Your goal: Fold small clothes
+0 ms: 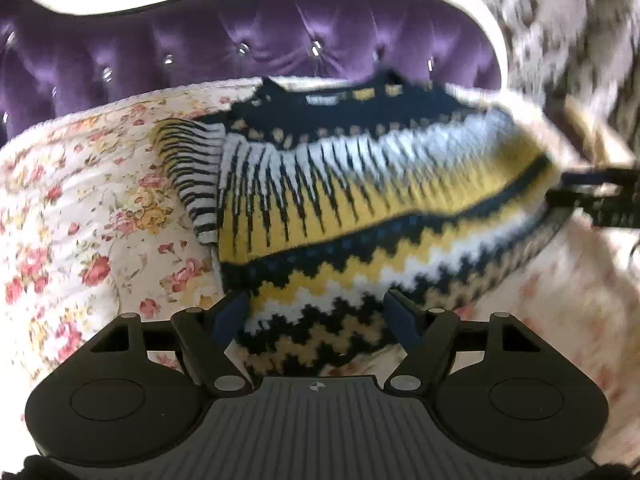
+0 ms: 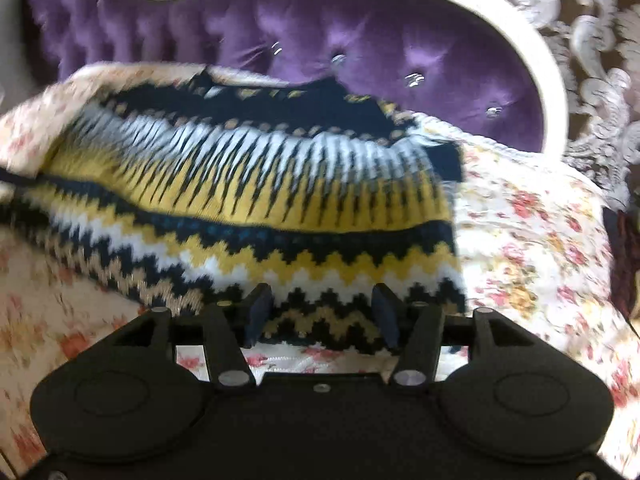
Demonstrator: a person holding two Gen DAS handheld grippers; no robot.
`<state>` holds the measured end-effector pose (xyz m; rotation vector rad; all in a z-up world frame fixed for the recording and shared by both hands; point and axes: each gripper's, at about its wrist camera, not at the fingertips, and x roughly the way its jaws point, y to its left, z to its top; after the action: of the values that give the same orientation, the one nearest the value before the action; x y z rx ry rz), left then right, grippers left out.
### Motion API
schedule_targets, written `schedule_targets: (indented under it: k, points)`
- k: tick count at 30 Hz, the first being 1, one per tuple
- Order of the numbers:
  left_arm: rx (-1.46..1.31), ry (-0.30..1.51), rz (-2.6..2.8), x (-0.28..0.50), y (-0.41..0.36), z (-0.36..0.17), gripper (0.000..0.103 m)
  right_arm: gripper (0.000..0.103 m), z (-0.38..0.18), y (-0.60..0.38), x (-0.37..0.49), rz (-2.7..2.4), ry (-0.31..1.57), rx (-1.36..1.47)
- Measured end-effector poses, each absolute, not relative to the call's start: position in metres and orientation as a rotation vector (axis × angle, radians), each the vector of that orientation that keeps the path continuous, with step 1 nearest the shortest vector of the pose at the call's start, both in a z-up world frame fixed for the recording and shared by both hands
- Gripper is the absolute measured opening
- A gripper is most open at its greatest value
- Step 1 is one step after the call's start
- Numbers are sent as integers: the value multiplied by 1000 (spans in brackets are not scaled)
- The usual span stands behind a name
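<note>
A knitted sweater point(image 1: 360, 200) in navy, yellow and white zigzags lies flat on the floral bedspread point(image 1: 80, 220), neckline toward the headboard. One striped sleeve point(image 1: 188, 184) sticks out on its left side. My left gripper point(image 1: 316, 316) is open low over the sweater's hem, with the knit lying between its fingers point(image 1: 230, 316). My right gripper point(image 2: 322, 316) is open over the hem of the sweater point(image 2: 260, 200) near its right edge, a finger on either side of the knit. A blurred black piece of the right gripper point(image 1: 596, 204) shows past the sweater's right side.
A purple tufted headboard point(image 2: 360, 48) with a white curved frame point(image 2: 532, 32) rises behind the bed. Ornate patterned wallpaper point(image 2: 592, 40) lies beyond it. Floral bedspread point(image 2: 540, 240) extends to the right of the sweater. Something dark red point(image 2: 624, 248) sits at the bed's right edge.
</note>
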<state>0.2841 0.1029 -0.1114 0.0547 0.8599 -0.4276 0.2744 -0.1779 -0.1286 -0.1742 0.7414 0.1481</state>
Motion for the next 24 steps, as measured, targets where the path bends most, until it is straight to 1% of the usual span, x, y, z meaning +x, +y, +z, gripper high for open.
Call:
schedule_targets:
  k: [3, 5, 7, 9, 10, 11, 12, 13, 14, 15, 17, 20, 24]
  points:
    - [-114, 752, -384, 283, 108, -97, 73, 63, -118, -179, 269, 159, 641, -95]
    - [-147, 710, -371, 283, 97, -93, 73, 64, -121, -177, 271, 169, 647, -52]
    - [-125, 713, -383, 284, 77, -95, 73, 65, -130, -172, 274, 180, 680, -32]
    - [-104, 744, -382, 283, 57, -103, 73, 72, -143, -167, 273, 191, 747, -26]
    - [-86, 761, -374, 282, 48, -108, 73, 79, -152, -164, 273, 193, 782, -33]
    - [-54, 786, -365, 282, 39, -113, 73, 87, -157, -163, 264, 199, 756, -57]
    - [-14, 813, -353, 281, 30, -120, 73, 90, -160, -160, 260, 204, 740, -69]
    - [36, 818, -335, 277, 22, -125, 73, 95, -162, -159, 258, 203, 742, -60]
    - [99, 789, -321, 270, 16, -129, 74, 103, -162, -158, 257, 210, 748, -54]
    - [154, 775, -306, 264, 10, -132, 75, 103, -163, -156, 257, 221, 760, -60]
    - [153, 770, -276, 257, 8, -133, 77, 103, -165, -149, 255, 207, 758, -121]
    - [101, 765, -266, 255, 15, -136, 78, 103, -166, -151, 255, 210, 742, -87]
    - [104, 692, -251, 243, 15, -143, 79, 103, -168, -159, 250, 223, 711, -29]
